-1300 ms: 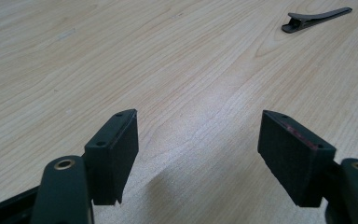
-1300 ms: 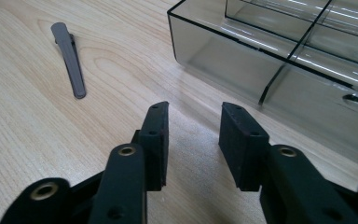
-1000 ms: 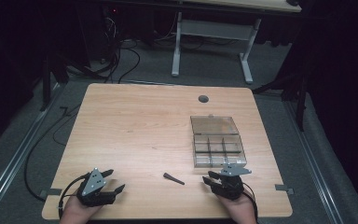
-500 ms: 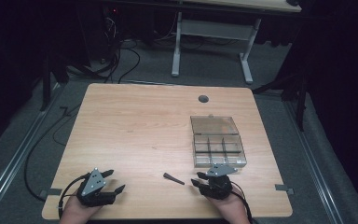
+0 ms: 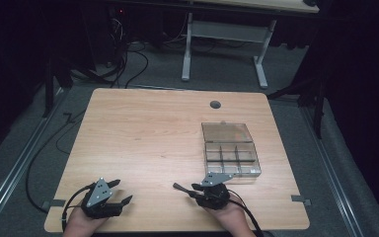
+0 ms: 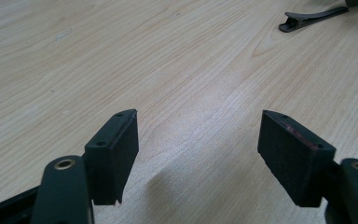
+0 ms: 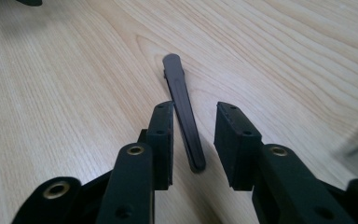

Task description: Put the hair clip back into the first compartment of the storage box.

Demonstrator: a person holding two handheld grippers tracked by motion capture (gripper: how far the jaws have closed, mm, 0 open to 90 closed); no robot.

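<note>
A person stands at the near edge of a light wooden bench [image 5: 143,133], a hand-held gripper in each hand. The left hand-held gripper [image 5: 116,193] sits low by the near left corner with its jaws spread wide and nothing between them; in the left gripper view there is bare wood grain between the two black pads [image 6: 116,149]. The right hand-held gripper [image 5: 191,190] is near the middle of the front edge, pointing leftward across the bench. Its jaws are part-way open and stand on either side of a slim dark hair clip [image 7: 182,109] that lies flat on the wood. In the right gripper view the clip's near end lies in the gap between the pads, close to the left one, and I cannot tell whether either pad touches it; its rounded far end reaches out past the jaw tips. The same clip shows small at the top right of the left gripper view. Just behind the right hand-held gripper sits a clear plastic compartment box [image 5: 231,149] with its lid laid open toward the far side.
</note>
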